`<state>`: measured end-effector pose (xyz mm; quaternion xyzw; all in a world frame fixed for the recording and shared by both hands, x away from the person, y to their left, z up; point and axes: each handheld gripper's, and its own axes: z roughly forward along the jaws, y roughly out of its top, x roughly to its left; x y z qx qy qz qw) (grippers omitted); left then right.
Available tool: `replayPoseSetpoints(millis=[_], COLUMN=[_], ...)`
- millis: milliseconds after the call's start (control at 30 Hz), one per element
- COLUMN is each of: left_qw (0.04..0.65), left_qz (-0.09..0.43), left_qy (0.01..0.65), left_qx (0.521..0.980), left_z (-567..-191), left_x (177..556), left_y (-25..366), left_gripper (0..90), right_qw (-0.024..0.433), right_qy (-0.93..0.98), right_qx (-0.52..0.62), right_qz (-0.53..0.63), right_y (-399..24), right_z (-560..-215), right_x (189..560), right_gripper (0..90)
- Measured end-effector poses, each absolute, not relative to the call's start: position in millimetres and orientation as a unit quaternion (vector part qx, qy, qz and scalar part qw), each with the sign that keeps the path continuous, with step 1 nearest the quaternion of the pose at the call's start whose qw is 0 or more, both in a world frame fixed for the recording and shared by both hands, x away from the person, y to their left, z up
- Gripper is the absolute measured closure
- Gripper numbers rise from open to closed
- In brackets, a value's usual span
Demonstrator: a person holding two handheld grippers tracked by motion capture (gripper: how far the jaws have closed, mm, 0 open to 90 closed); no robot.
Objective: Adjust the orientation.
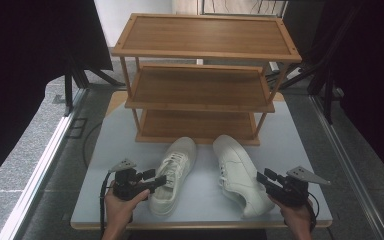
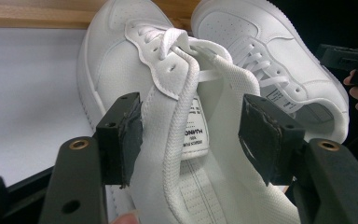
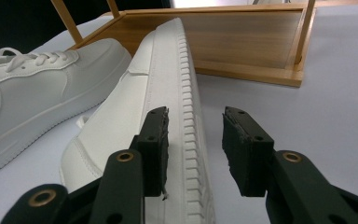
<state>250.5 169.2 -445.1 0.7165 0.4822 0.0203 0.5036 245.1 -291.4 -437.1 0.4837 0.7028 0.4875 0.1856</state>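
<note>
1. Two white sneakers lie on a pale table point(image 1: 105, 200) in front of a three-tier wooden shoe rack point(image 1: 205, 85), toes toward the rack; both shelves and its top are bare.
2. The left gripper point(image 1: 156, 179), held in the person's left hand point(image 1: 120, 205), reaches into the heel opening of the left sneaker point(image 1: 172, 175).
3. In the left gripper view, its jaws stand wide apart around the raised tongue point(image 2: 191, 126) of that shoe. The left pad sits against the shoe's collar edge; the right pad stands clear of the fabric. Nothing is pinched.
4. The right gripper point(image 1: 263, 178), in the person's right hand point(image 1: 297, 215), is at the heel side of the right sneaker point(image 1: 237, 170), which leans on its side.
5. In the right gripper view, its jaws point(image 3: 195, 149) are partly spread astride the ribbed sole edge point(image 3: 189, 116). The left pad is against the shoe's side wall; the right pad has a gap of table beside it. The grip is loose, not clamped.
</note>
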Motion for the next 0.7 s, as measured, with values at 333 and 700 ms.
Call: replayPoseSetpoints(millis=[333,700], left_qw=[0.507,0.507], left_qz=[0.015,0.015], left_qy=[0.481,0.480], left_qx=[0.715,0.716], left_z=[-445.6,-446.0], left_x=[251.0,251.0], left_y=[169.9,170.2], left_gripper=[38.9,39.9], right_qw=[0.186,0.188], right_qy=[0.700,0.699], right_qx=[0.487,0.487], right_qz=[0.489,0.489], right_y=[-290.4,-289.7], right_z=[-437.9,-438.5], right_x=[245.1,245.2], right_gripper=[58.2,56.8])
